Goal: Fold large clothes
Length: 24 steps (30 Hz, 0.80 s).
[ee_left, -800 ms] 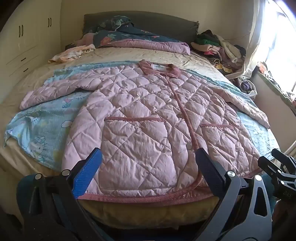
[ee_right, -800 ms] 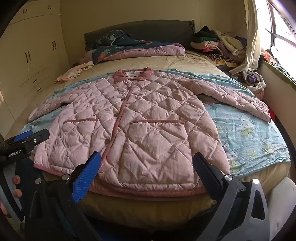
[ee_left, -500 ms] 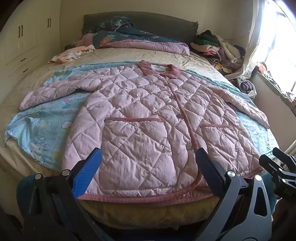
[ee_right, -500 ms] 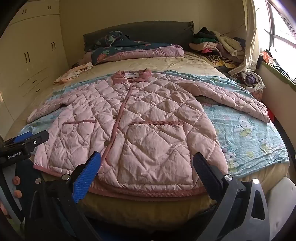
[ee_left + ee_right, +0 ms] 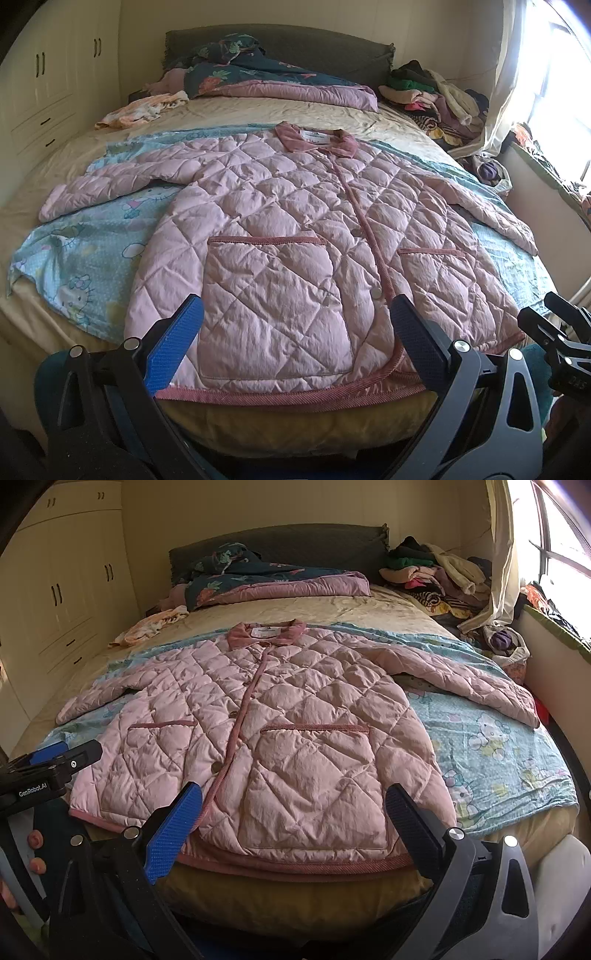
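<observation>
A pink quilted jacket with darker pink trim (image 5: 295,236) lies flat and face up on a light blue cartoon-print blanket (image 5: 85,258), which is spread over the beige-sheeted bed (image 5: 258,114). The jacket front is closed. Its collar points toward the grey headboard (image 5: 314,48); its hem lies along the near edge of the bed. Both sleeves are spread outward toward the left and right edges of the bed.

The left gripper (image 5: 295,339) hovers at the near edge of the bed, over the hem. Its jaws are spread wide and grasp nothing. The right gripper (image 5: 293,819) hovers at the same edge, jaws likewise released and not touching the fabric.

A dark floral quilt with a mauve lining (image 5: 280,85) lies against the headboard. A heap of mixed clothes (image 5: 432,92) occupies the far right corner of the bed. A small peach garment (image 5: 144,110) lies near the far left edge.
</observation>
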### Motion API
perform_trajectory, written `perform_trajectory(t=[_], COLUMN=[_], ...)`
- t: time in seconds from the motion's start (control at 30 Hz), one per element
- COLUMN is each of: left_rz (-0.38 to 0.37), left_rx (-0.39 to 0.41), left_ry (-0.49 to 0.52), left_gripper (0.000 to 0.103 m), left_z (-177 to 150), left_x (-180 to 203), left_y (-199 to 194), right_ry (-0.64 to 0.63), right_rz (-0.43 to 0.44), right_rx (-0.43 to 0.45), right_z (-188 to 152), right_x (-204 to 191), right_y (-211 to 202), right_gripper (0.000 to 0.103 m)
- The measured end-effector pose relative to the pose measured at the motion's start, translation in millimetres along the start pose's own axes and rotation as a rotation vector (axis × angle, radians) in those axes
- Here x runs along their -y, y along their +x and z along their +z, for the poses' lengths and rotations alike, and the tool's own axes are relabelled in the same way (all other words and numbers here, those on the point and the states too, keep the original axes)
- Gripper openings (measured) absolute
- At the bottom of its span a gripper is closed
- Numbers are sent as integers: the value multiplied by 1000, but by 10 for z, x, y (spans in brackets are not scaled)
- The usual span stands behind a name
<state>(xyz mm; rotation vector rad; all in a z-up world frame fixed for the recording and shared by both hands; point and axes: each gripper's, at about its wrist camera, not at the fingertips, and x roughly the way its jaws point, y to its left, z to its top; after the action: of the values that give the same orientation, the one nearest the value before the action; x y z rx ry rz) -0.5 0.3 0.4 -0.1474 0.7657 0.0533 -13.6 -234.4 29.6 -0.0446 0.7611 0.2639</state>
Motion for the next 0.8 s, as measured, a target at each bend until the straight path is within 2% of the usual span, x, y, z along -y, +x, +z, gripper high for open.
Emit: perform_trajectory(t=[0.8], left_rz=[1], left_rx=[3], left_ry=[3], left_gripper=[95], left_z=[-1], left_x=[0], left_y=[-1], right_ry=[-10], right_rz=[14], right_rx=[-3], right_z=[13], right_x=[-58], right_y=[13], right_gripper=[99])
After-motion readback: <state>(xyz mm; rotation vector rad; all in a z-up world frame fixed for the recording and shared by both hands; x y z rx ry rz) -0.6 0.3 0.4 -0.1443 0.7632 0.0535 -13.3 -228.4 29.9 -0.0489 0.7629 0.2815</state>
